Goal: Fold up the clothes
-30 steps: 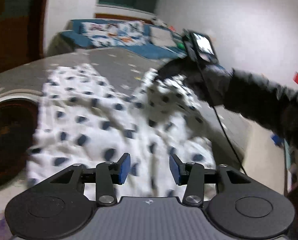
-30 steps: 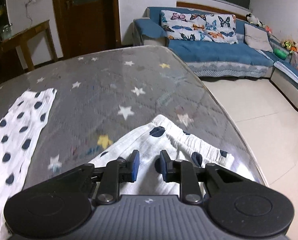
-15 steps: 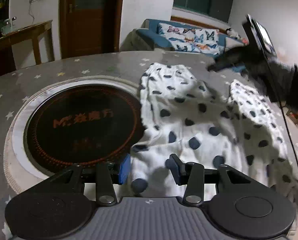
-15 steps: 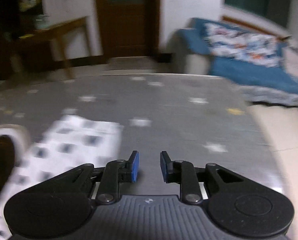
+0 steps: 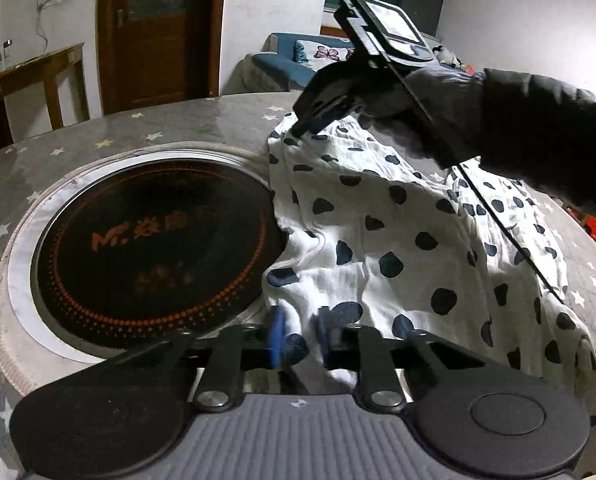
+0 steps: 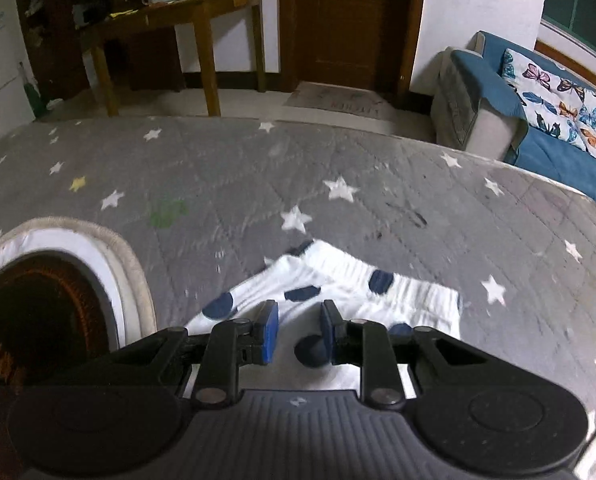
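A white garment with dark blue dots [image 5: 382, 240] lies crumpled on the grey star-patterned table [image 5: 170, 128], beside the round hob. My left gripper [image 5: 298, 338] is open, its blue pads on either side of the garment's near edge. My right gripper [image 6: 296, 334] is open over the garment's far cuffed end [image 6: 350, 280], cloth between the pads. In the left wrist view the right gripper [image 5: 302, 130] touches down on the garment's far edge, held by a dark-sleeved arm [image 5: 538, 132].
A round black hob [image 5: 154, 248] with a pale rim is set into the table left of the garment; it also shows in the right wrist view [image 6: 38, 320]. A blue sofa [image 6: 538, 120], a wooden side table [image 6: 178, 20] and a door [image 6: 346, 12] stand beyond the table.
The right gripper swung left across the table and came down on the garment's far cuffed end, jaws wider. The left gripper narrowed somewhat around the garment's near edge.
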Tool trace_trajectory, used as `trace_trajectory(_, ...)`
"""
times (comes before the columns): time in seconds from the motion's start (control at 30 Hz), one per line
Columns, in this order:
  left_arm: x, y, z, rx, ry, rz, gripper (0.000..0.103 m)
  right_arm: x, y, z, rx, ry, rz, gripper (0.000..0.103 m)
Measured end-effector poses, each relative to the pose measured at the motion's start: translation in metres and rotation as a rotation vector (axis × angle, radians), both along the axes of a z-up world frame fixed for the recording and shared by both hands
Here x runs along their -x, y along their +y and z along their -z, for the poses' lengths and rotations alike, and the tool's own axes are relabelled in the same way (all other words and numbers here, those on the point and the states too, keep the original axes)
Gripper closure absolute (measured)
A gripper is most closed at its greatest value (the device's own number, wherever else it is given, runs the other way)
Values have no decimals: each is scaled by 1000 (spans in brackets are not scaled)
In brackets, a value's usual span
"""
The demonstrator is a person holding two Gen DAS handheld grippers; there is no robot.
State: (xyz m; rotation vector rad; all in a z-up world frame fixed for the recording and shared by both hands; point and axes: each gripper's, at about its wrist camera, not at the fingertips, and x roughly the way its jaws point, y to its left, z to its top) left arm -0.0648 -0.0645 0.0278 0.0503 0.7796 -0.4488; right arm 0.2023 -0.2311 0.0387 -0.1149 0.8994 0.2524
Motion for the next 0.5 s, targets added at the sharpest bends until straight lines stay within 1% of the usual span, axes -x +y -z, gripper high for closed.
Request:
trace_trajectory(0.07,0,5,0,8,-5,-19,95,-9,8,1,-3,-6,4,80)
trace_trajectory(0.13,0,11,-1,11,-15,-50,96,-18,17,2,-8,-14,-1,79)
trace_trajectory(0.33,6,41,-11,14,-41,-194,97,-51,73,6,-28,-39,-78,79)
trace_trajectory(0.43,9,52,-14,5,-34,-239,97,-61,106,6,-43,-45,-130,77)
trace_trajectory(0.5,9,52,-16,-1,-31,-241,96,-58,120,-1,-35,-55,-160,77)
